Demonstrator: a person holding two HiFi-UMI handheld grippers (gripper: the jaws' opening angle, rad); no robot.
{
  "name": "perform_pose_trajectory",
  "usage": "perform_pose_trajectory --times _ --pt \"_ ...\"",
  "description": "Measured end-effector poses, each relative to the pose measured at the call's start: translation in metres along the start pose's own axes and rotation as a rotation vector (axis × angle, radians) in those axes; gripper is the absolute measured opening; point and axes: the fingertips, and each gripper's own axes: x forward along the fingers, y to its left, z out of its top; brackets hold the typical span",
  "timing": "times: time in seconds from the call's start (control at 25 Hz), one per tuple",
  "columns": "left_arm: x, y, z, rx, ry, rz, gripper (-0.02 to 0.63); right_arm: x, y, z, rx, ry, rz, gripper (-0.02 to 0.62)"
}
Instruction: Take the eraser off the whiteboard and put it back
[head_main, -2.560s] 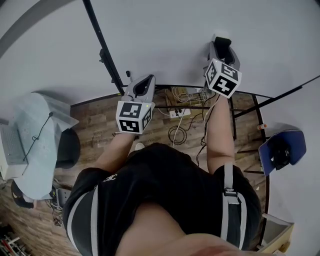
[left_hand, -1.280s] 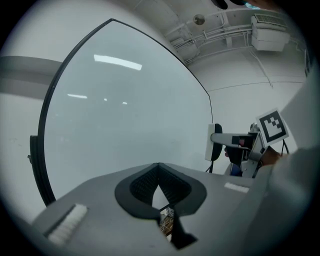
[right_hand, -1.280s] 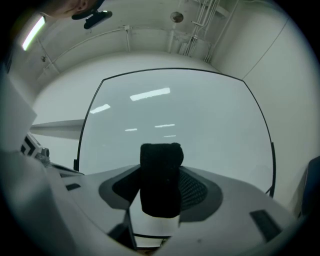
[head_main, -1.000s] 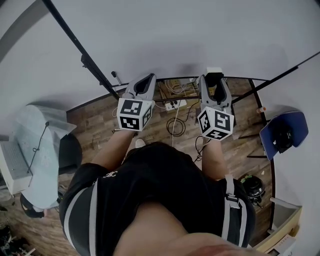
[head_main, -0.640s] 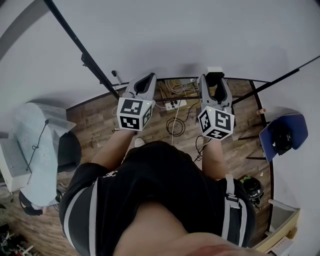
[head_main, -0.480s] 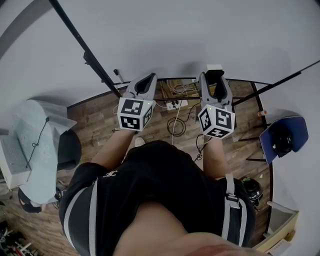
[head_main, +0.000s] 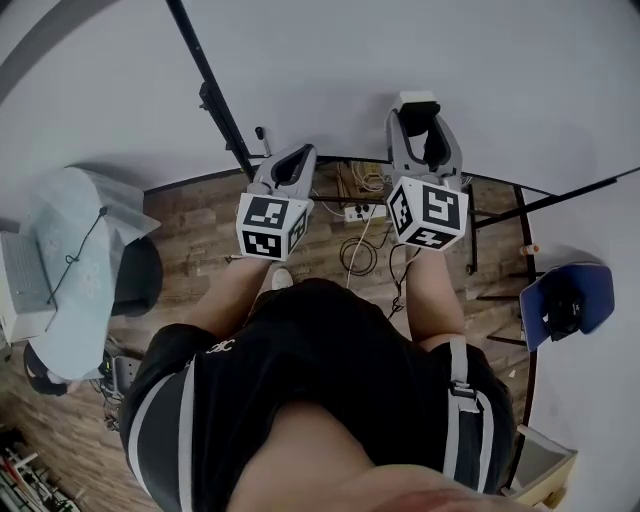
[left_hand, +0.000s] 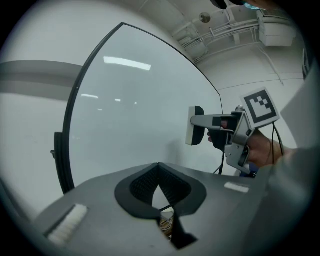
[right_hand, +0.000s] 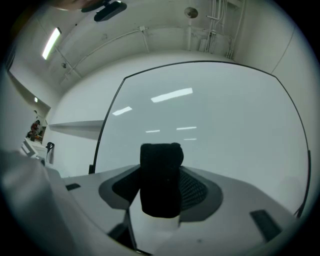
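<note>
The whiteboard (head_main: 420, 50) fills the top of the head view, with its black frame bar (head_main: 213, 100) slanting down at the left. My right gripper (head_main: 419, 112) is shut on the eraser (head_main: 416, 99), a white block with a black felt face (right_hand: 160, 172). In the left gripper view the eraser (left_hand: 194, 125) hangs just short of the board's surface (left_hand: 135, 110), felt side away from it. My left gripper (head_main: 287, 168) is lower and to the left, its jaws shut with nothing between them, tips meeting (left_hand: 159, 166).
Below the board is a wooden floor with a power strip (head_main: 356, 212) and loose cables. A blue chair (head_main: 563, 302) stands at the right. A grey-covered desk and a black chair (head_main: 95, 265) stand at the left. Black stand legs (head_main: 560, 195) run out at the right.
My right gripper has carried the eraser up and forward, closer to the whiteboard. The left gripper has shifted a little. Both grips are unchanged.
</note>
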Motion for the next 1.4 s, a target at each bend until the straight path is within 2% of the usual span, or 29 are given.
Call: perform_pose_trajectory --times 0.28,0.52,0.68,0.8,0.92,1.2,1.4 --pt "-0.024 0.030 -0.002 -0.015 -0.012 0.066 0.009 0.042 0.031 0.019 0.032 0.004 0.028 0.232" --pt "-0.041 0.048 -0.004 -0.022 -0.019 0.101 0.009 0.068 0.060 0.015 0.062 0.041 0.049 0.232" --pt "-0.050 0.059 -0.009 -0.025 -0.011 0.121 0.009 0.081 0.063 0.003 0.054 0.083 -0.016 0.232" --pt "-0.055 0.067 -0.011 -0.030 -0.007 0.134 0.009 0.088 0.061 -0.003 0.018 0.110 -0.098 0.232" --pt "-0.056 0.074 -0.013 -0.035 0.000 0.142 0.009 0.092 0.064 -0.005 -0.020 0.111 -0.139 0.232" --pt "-0.054 0.072 -0.013 -0.029 -0.005 0.128 0.009 0.095 0.065 -0.004 0.037 0.132 -0.161 0.232" --pt "-0.057 0.074 -0.008 -0.024 -0.025 0.130 0.009 0.094 0.066 -0.004 0.073 0.108 -0.134 0.286"
